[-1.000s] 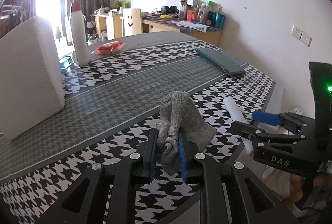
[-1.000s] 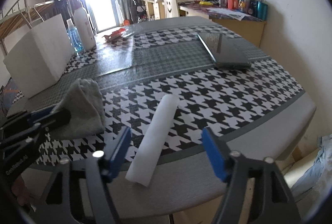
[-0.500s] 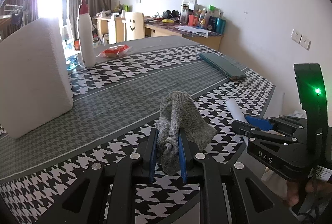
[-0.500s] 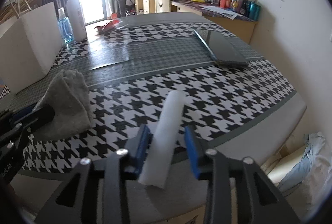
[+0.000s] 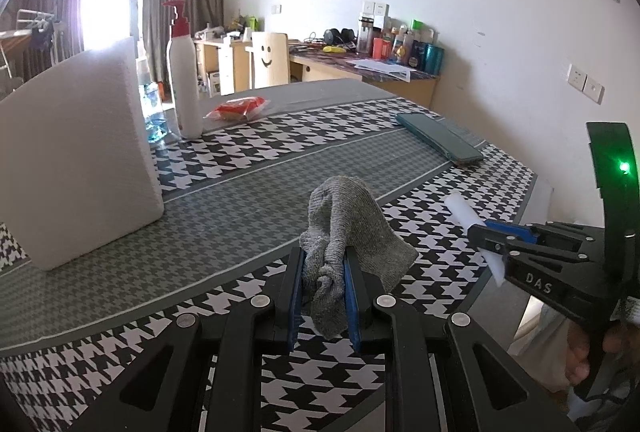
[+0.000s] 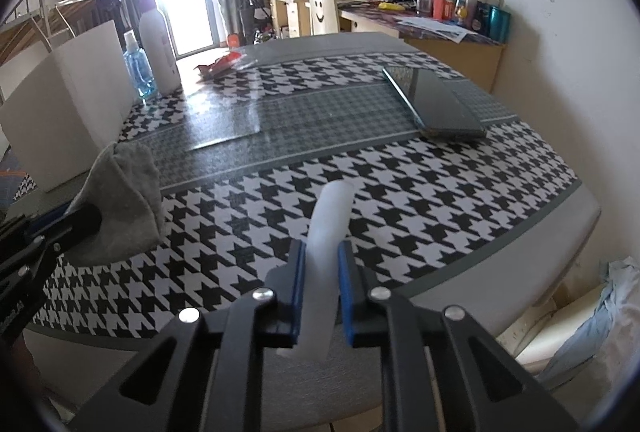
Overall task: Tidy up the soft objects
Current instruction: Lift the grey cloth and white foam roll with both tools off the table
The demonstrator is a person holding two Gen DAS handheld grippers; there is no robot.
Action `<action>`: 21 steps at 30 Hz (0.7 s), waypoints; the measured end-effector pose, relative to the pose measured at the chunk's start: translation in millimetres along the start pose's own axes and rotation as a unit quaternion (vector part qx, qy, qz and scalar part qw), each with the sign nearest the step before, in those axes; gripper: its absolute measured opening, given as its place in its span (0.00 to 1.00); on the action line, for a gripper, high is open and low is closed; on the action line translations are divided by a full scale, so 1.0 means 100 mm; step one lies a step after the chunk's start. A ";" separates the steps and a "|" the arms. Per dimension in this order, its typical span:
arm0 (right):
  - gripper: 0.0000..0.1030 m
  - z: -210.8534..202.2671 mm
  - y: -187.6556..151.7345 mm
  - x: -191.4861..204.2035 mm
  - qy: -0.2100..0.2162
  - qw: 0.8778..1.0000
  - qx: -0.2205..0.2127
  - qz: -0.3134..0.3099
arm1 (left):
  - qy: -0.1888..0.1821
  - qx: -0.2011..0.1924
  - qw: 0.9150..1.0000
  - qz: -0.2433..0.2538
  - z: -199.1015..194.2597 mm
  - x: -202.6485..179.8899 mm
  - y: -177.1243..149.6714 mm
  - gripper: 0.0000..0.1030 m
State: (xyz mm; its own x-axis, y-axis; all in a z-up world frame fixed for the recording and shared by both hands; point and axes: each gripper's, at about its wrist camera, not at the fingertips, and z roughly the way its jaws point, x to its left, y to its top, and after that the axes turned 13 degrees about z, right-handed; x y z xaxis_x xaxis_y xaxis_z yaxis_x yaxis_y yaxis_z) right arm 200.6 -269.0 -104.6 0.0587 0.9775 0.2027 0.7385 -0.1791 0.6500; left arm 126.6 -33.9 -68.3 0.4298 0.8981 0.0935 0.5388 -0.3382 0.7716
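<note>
Grey sock (image 5: 352, 220) is pinched in my left claw (image 5: 323, 296), blue pads clamped on its bunched end, the rest draped on the houndstooth table (image 5: 224, 192) near the front edge. My right claw (image 6: 322, 296) is closing on the white foam roll (image 6: 328, 232), pads pressing its near end; the roll bends up off the table. White block (image 5: 76, 160) stands far left.
</note>
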 end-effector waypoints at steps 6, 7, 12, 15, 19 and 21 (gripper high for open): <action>0.19 -0.08 0.04 0.03 0.014 1.000 -0.011 -0.003 | 0.010 -0.005 1.000 -0.001 -0.06 0.05 0.02 0.19; 0.19 -0.10 0.05 0.04 0.017 1.000 -0.013 -0.006 | 0.011 -0.007 1.000 -0.001 -0.07 0.06 0.02 0.19; 0.19 -0.16 0.08 0.11 0.028 0.999 -0.022 -0.020 | 0.021 -0.013 1.000 -0.003 -0.12 0.10 0.04 0.19; 0.19 -0.18 0.09 0.15 0.036 0.999 -0.024 -0.026 | 0.027 -0.012 1.000 -0.004 -0.12 0.12 0.06 0.19; 0.19 -0.20 0.14 0.19 0.047 0.998 -0.027 -0.028 | 0.033 -0.016 0.999 -0.003 -0.14 0.14 0.09 0.19; 0.19 -0.21 0.18 0.20 0.053 0.998 -0.030 -0.027 | 0.038 -0.020 0.999 -0.003 -0.16 0.16 0.12 0.19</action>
State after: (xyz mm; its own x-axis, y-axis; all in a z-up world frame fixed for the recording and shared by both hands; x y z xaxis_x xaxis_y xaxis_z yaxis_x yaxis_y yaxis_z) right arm 200.8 -254.6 -73.7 -0.0534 0.9692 0.2406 0.6964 -0.1365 0.7046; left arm 128.0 -19.4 -47.2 0.3688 0.9197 0.1350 0.5116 -0.3221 0.7966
